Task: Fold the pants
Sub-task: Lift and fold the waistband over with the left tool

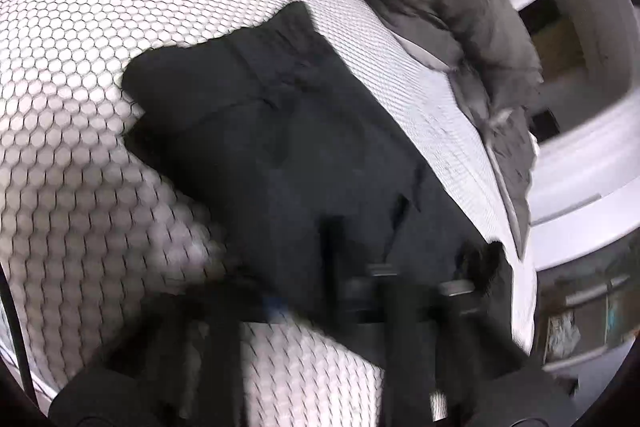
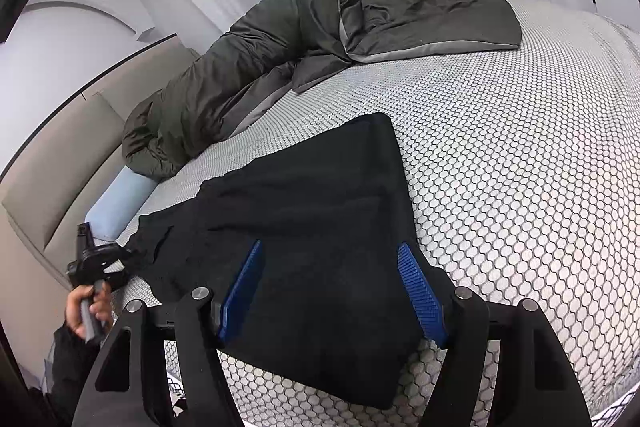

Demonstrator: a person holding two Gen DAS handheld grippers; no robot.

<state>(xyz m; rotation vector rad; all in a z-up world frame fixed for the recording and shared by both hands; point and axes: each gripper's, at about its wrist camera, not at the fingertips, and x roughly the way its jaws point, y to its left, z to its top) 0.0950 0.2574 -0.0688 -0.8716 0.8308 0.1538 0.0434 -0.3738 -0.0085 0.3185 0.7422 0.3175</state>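
my right gripper [image 2: 330,293] is hanging wide open over the black pants [image 2: 304,227], gripping nothing. left gripper [image 2: 120,257] is looking shut at the pants' edge; grip unclear.

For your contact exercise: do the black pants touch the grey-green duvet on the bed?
Apart. In the right wrist view, a strip of honeycomb-patterned mattress shows between the pants and the duvet along their whole length.

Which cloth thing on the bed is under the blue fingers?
The black pants, lying flat; the grey-green duvet is bunched up far back by the headboard.
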